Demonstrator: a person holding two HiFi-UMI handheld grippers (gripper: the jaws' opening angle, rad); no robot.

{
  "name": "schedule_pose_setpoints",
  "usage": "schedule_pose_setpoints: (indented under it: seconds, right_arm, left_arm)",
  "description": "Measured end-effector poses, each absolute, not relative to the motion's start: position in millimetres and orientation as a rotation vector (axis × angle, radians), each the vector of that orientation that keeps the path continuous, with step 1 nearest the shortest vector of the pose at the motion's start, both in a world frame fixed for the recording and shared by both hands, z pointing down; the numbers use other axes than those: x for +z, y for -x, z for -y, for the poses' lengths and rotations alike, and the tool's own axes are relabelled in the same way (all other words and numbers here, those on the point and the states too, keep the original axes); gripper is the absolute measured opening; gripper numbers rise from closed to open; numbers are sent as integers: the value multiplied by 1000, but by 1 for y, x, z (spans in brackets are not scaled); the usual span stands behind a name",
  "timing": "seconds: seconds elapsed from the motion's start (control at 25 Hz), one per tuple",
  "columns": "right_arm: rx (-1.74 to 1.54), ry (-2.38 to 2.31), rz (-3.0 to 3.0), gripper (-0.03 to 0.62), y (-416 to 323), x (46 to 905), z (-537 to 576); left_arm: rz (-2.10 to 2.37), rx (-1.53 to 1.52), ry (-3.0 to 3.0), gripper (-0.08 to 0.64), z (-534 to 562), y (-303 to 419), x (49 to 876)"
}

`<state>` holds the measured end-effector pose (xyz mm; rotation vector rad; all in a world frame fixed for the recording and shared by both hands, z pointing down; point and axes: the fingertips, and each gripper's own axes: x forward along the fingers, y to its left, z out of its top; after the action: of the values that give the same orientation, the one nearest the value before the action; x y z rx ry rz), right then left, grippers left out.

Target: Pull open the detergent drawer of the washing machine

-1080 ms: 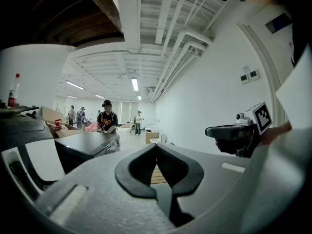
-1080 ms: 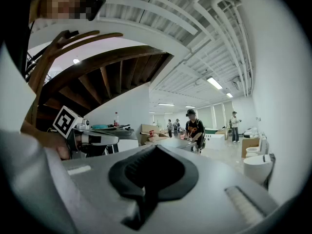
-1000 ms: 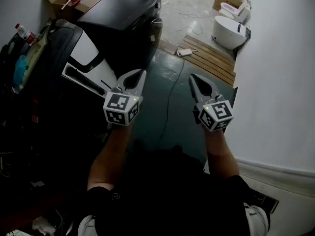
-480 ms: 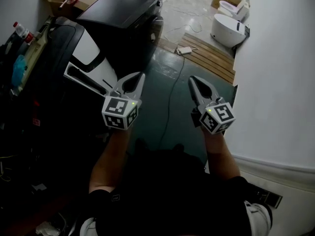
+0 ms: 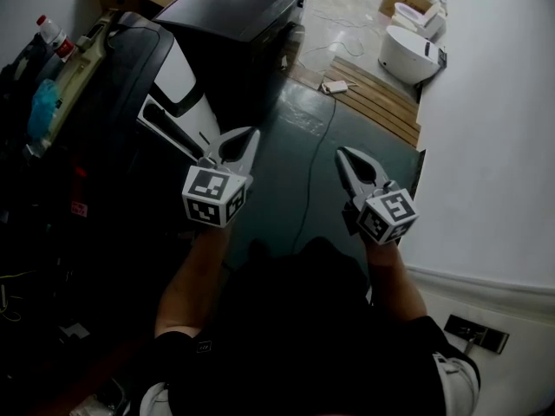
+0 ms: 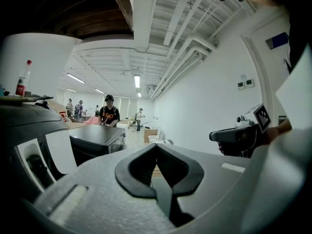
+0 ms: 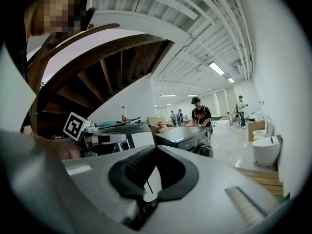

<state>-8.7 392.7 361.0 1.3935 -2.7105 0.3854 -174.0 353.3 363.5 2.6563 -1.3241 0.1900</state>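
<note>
The left tongs (image 5: 251, 134) and the right tongs (image 5: 342, 153) are held side by side, apart, pointed forward. Both are closed, and nothing is gripped.

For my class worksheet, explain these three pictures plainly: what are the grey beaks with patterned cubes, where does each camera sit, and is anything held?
No robot here: a person holds a tool in each hand, the left hand-held gripper and the right hand-held gripper; the patterned cubes belong to them. One picture comes from a camera on the person's head, looking down. The other two come from cameras riding on each one, looking along its jaws. Both are shut and hold nothing. On the green floor stand a dark machine with white panels and a black appliance.
</note>
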Motion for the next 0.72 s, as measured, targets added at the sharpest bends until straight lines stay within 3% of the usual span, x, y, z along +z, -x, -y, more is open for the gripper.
schedule_pose_setpoints:
  seconds: [0.72]
  right_arm:
    - [598,-1420,2633,3,10,396,-351]
  left_arm:
    - [1266,199,-2597,11,-308,182,397]
